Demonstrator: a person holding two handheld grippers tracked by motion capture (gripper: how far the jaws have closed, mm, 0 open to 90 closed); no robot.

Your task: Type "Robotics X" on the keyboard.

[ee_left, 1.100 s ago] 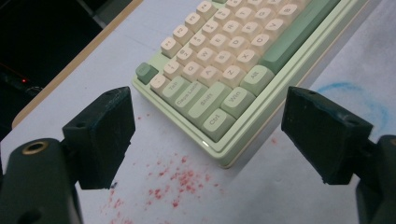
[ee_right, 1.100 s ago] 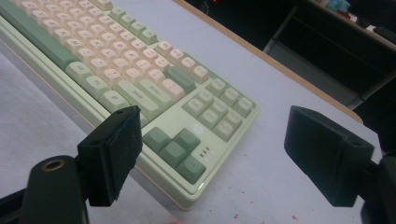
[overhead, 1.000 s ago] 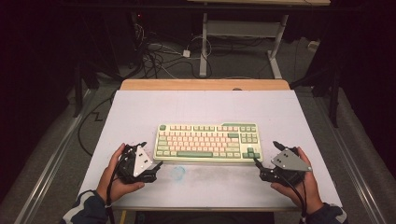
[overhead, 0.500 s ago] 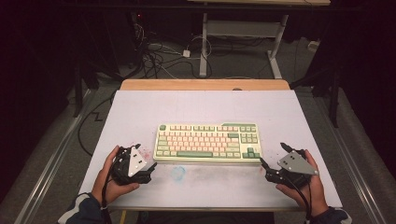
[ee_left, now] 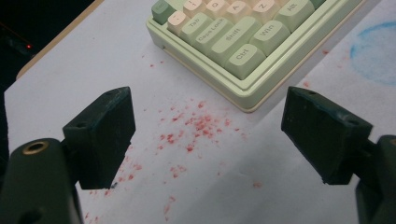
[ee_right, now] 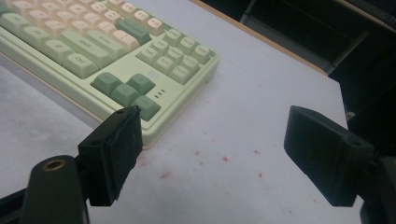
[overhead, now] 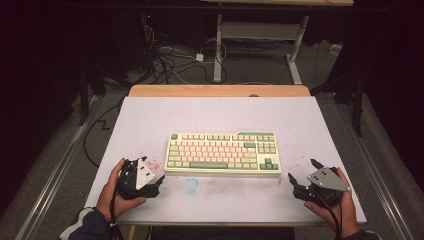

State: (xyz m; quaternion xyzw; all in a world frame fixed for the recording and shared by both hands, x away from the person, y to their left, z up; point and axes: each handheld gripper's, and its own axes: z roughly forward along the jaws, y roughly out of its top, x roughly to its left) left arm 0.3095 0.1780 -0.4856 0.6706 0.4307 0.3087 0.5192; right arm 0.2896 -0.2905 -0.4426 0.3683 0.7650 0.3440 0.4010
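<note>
A pale green keyboard (overhead: 222,152) with pink and dark green keys lies flat at the middle of the white table (overhead: 220,117). My left gripper (overhead: 158,184) sits just off its near left corner, open with nothing between the jaws. In the left gripper view, that gripper (ee_left: 208,116) frames the keyboard's Ctrl corner (ee_left: 243,56) from a short gap away. My right gripper (overhead: 303,171) rests beyond the near right corner, also open and holding nothing. In the right gripper view, that gripper (ee_right: 212,123) has its left jaw close to the arrow-key corner of the keyboard (ee_right: 140,88).
Red specks (ee_left: 196,126) stain the table near both keyboard corners, and a blue smudge (overhead: 191,185) lies in front of the keyboard. The wooden table edge (overhead: 220,90) runs along the far side. Cables (overhead: 170,60) and a desk frame (overhead: 260,35) stand on the floor beyond.
Both hands have drawn their grippers back toward the near table edge, away from the keyboard's corners. The keyboard has not moved.
</note>
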